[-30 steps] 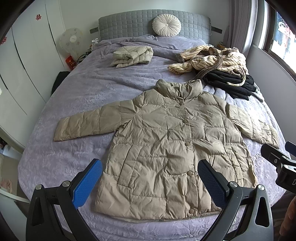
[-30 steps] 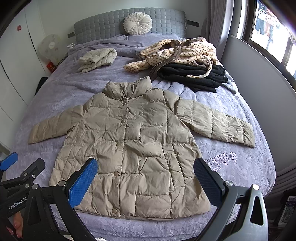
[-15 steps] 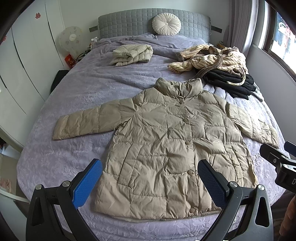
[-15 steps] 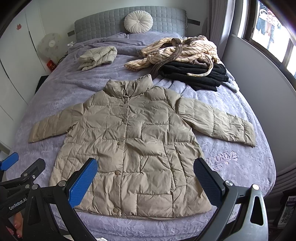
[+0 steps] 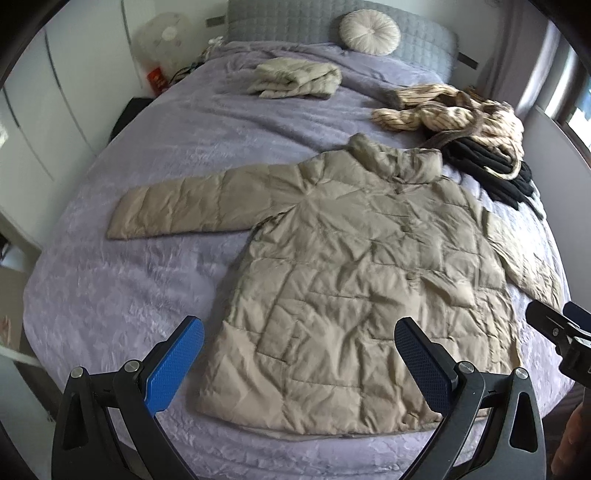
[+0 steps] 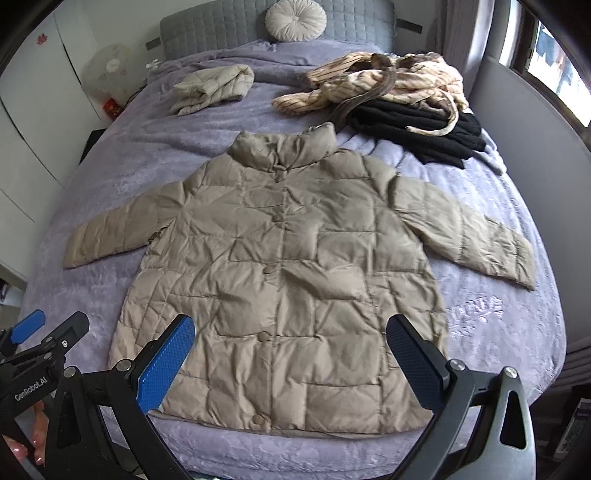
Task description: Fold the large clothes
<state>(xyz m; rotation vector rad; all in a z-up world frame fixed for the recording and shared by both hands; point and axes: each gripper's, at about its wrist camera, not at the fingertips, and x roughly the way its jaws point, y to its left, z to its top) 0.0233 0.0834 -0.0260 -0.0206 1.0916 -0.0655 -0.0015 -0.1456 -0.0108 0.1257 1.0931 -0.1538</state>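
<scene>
A beige quilted puffer jacket (image 5: 362,266) (image 6: 288,266) lies flat and face up on the purple bed, buttoned, with both sleeves spread out to the sides. My left gripper (image 5: 299,363) hovers open above the jacket's hem, holding nothing. My right gripper (image 6: 291,356) also stands open over the hem, near the lowest buttons, with nothing between its fingers. The right gripper shows at the right edge of the left wrist view, the left gripper at the left edge of the right wrist view.
A folded beige jacket (image 5: 295,77) (image 6: 214,86) lies near the headboard. A heap of striped and black clothes (image 5: 469,125) (image 6: 399,96) sits at the far right. A round cushion (image 6: 295,18) leans on the grey headboard. White wardrobes and a fan (image 5: 162,37) stand to the left.
Both grippers have moved closer to the bed; the left one has also swung left, so the jacket sits further right in its view. Both stay open.
</scene>
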